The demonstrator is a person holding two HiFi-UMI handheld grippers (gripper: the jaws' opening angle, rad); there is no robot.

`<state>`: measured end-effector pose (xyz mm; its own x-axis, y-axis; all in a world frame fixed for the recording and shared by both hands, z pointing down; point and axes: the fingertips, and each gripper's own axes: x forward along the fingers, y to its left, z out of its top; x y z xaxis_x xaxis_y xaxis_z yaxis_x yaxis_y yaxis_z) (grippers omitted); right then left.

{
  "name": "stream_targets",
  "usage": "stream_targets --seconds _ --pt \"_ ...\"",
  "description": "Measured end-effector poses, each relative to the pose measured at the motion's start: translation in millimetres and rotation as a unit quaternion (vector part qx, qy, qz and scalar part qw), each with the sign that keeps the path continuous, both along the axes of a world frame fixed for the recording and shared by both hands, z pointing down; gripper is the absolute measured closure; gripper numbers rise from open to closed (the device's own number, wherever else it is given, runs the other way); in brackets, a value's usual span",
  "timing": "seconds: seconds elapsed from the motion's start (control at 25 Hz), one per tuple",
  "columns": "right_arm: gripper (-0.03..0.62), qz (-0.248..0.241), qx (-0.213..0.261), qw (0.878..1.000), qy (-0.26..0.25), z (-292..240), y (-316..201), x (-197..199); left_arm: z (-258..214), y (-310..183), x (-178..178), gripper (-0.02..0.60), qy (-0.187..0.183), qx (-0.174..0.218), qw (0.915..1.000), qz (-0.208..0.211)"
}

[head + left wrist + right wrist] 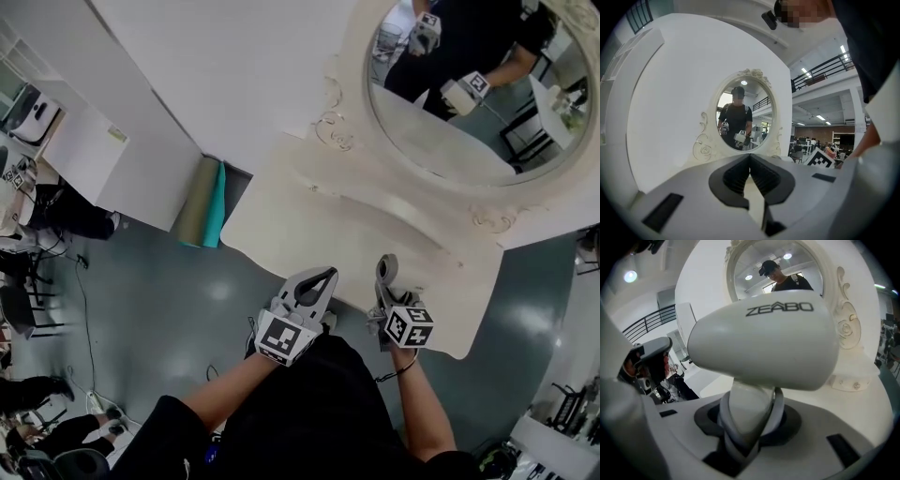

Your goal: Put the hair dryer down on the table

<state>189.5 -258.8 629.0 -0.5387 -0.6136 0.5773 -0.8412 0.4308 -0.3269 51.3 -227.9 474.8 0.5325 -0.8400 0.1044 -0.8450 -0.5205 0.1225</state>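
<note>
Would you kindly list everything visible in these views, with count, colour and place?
white plastic hair dryer: one, white, held upright over the table's near edge
ornate cream dressing table: one, cream, ahead of the person
oval cream-framed mirror: one, cream frame, behind the tabletop
rolled mats: two, olive and teal, beside the table's left end
left gripper: one, grey, jaws together, empty
right gripper: one, grey, clamped on the dryer's handle

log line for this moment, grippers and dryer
left gripper: shut, empty | right gripper: shut on hair dryer handle | hair dryer: over table edge, not set down
</note>
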Motion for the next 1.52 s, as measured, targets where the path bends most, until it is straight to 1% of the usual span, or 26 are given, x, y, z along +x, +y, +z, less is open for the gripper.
stream_targets --seconds 0.12,0.32,0.48,0.64,0.76,0.84,1.16,1.52 --pt "0.430 -0.021 -0.009 0.999 0.026 18 -12 -1 0 -3 3 0.568 0.007 -0.001 1.0000 0.003" --pt "0.430 -0.046 -0.042 0.997 0.055 56 -23 0 6 0 6 0.568 0.009 -0.008 0.9999 0.002" --pt "0.430 -0.054 -0.070 0.994 0.058 79 -32 0 4 0 4 0.568 0.021 -0.008 0.9997 0.000" --pt "0.430 -0.066 -0.092 0.991 0.071 96 -40 0 7 1 1 0.568 0.017 -0.014 0.9998 -0.003" --pt "0.430 -0.074 -0.110 0.988 0.083 109 -45 1 12 3 -2 0.568 0.023 -0.019 0.9995 -0.013" --pt "0.430 -0.076 -0.121 0.986 0.088 117 -47 0 19 5 -3 0.568 0.027 -0.025 0.9991 -0.019" --pt "0.428 -0.088 -0.147 0.979 0.110 137 -55 2 17 4 0 0.568 0.021 -0.030 0.9992 -0.018" --pt "0.425 -0.078 -0.169 0.974 0.132 147 -61 5 21 12 6 0.568 0.024 -0.044 0.9985 -0.022"
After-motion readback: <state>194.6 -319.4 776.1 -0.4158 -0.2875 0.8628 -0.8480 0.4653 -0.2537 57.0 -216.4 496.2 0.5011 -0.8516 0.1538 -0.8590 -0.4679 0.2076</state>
